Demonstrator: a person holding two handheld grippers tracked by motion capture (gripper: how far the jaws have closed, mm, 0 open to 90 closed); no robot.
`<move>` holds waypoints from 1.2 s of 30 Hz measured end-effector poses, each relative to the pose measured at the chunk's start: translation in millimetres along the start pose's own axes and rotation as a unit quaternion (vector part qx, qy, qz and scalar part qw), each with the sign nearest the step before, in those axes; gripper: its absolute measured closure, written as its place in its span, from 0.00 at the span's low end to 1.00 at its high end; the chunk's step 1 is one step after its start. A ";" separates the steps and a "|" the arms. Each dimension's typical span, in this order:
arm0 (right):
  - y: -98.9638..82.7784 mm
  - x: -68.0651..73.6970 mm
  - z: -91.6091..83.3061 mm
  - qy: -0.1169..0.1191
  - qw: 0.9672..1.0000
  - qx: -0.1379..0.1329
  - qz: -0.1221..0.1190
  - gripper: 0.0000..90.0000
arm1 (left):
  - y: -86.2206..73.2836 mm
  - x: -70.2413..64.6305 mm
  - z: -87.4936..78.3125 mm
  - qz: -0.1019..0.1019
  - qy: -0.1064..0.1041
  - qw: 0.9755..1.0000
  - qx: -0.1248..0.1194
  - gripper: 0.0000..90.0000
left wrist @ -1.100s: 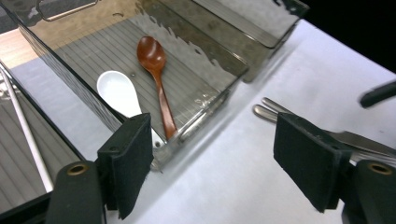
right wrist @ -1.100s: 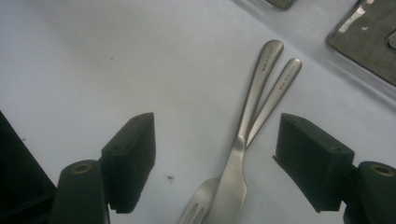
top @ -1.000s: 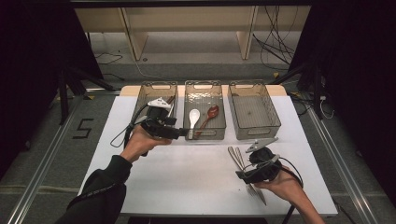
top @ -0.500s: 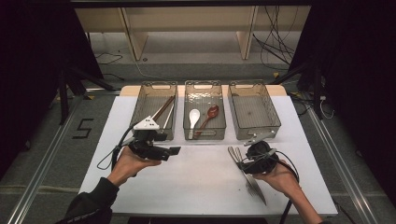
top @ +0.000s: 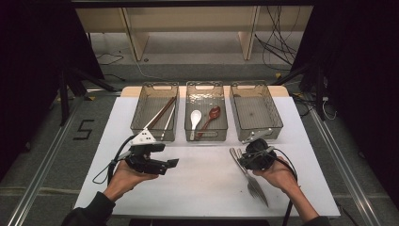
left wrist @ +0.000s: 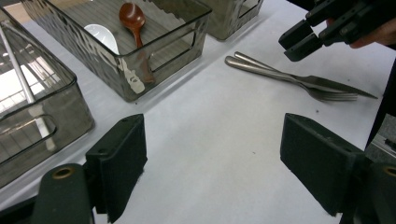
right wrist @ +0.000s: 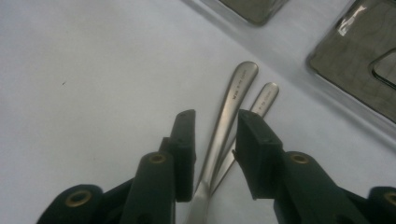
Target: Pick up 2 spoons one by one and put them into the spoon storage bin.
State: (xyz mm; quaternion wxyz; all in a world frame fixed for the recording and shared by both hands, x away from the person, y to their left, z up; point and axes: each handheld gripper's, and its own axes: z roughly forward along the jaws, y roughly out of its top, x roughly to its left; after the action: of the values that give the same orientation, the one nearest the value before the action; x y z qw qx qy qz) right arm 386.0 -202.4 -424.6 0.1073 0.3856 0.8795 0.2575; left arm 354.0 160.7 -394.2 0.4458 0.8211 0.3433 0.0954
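Cutlery job: my right gripper (right wrist: 212,140) straddles the handles of a steel knife (right wrist: 229,116) and fork (right wrist: 254,119) lying side by side on the white table (top: 197,188), just in front of the empty right-hand bin (top: 256,113). Its jaws have just been closing, now narrow with both handles between them; pads not yet pressing, as far as I can tell. Steel looks stiff, thin, smooth, lowish weight, so likely slippery and flat to the table. I'd pinch across the handle near mid-length, one piece only, or they may slide together. My left gripper (left wrist: 212,163) hangs spread wide, empty, over bare table, well left of that bin and in front of the chopstick bin (top: 155,110).
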 end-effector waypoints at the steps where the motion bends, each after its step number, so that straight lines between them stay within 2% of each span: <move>1: 0.7 -0.2 1.4 -0.001 1.000 0.000 -0.002 0.79 | -1.0 0.3 -0.4 0.000 0.001 1.000 0.002 0.24; 9: 7.5 -3.0 12.3 0.004 1.000 0.006 -0.007 0.91 | -6.5 0.2 -6.2 -0.003 0.009 1.000 -0.004 0.24; 19: 15.1 -3.4 27.3 0.002 1.000 0.017 -0.016 1.00 | -14.8 1.0 -11.3 -0.009 0.014 1.000 -0.006 0.24; 26: 19.4 -2.5 36.8 0.006 0.999 0.023 -0.023 1.00 | -16.0 -0.7 -13.1 -0.009 0.015 1.000 -0.009 0.24; 36: 22.4 -1.3 50.7 0.008 0.998 0.046 -0.031 1.00 | -18.7 -0.8 -16.4 -0.001 0.019 1.000 -0.008 0.24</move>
State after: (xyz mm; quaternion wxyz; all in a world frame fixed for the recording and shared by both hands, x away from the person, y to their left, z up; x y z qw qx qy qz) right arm 420.4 -171.8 -455.4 0.0901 0.3605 0.9028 0.2167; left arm 336.8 177.9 -399.5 0.4459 0.8151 0.3521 0.1133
